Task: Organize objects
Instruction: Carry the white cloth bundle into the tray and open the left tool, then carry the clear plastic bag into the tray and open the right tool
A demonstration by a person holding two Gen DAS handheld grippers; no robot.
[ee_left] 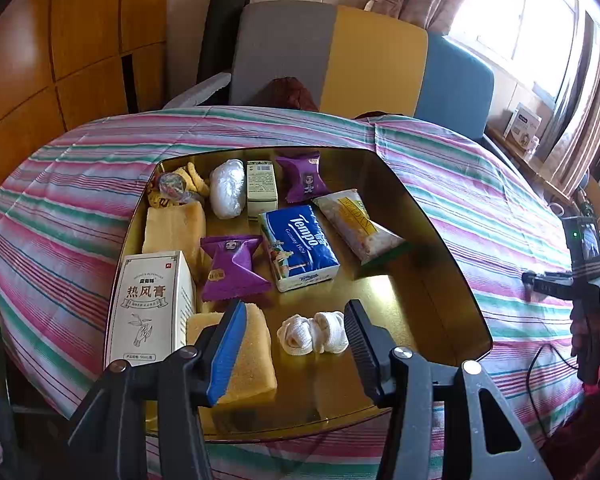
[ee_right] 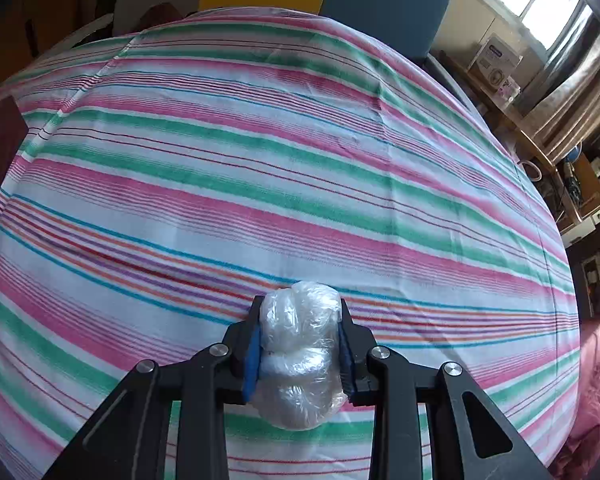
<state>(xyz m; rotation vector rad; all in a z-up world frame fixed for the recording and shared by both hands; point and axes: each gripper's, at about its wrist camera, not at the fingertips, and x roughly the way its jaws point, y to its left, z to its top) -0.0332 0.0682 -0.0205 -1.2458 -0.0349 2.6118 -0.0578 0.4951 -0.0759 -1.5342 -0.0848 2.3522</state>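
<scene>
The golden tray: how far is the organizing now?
Done: many items lie in the golden tray, such as the blue tissue pack. In hand: the right gripper clamps a clear plastic-wrapped white bundle over the striped cloth. Left: placing it; the left gripper is open.

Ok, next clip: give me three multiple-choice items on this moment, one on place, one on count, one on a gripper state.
1. Where does the blue Tempo tissue pack lie?
A. on the gold tray
B. on the striped cloth
C. in a gripper

2. How many purple snack packets are on the tray?
A. one
B. two
C. four

3. What is the right gripper doing?
A. open, empty
B. shut on nothing
C. shut on a clear plastic-wrapped white bundle

Answers: 1 A, it rests mid-tray; 2 B, one near, one far; 3 C, the fingers press the bundle's sides.
</scene>
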